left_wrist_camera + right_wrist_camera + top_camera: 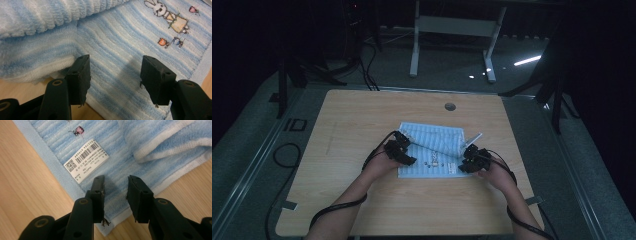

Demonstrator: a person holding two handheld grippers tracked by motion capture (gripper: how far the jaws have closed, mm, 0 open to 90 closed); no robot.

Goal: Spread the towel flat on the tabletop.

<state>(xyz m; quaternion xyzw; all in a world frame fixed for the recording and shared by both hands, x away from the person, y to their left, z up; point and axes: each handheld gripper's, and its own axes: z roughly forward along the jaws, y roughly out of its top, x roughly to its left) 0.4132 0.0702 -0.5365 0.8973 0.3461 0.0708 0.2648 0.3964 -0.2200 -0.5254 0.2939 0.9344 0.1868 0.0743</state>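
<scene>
Item: light blue striped towel [432,150], lying on the wooden table [362,120] near its middle, slightly toward the near edge; far portion folded or rolled over the flat near portion.

Hard to make out: the high view was dim; the embroidery and label appeared there as small dark specks; both sets of jaws were lost against the black gripper bodies; the room beyond the table was mostly in darkness.

Views compared: the left gripper view showed an embroidered rabbit [166,15] and small flowers on the flat layer, with the thick fold at upper left; the right gripper view showed a white barcode label [86,161] beside the towel's plain hem, print too small to read, and the fold's edge at upper right.

Left gripper [401,150]: jaws spread, nothing pinched; flat towel lay between and beyond them, one jaw just beside the fold's lower edge.

Right gripper [472,159]: jaws moderately apart, nothing between the pads; positioned over the towel's near right corner, contact uncertain.
</scene>
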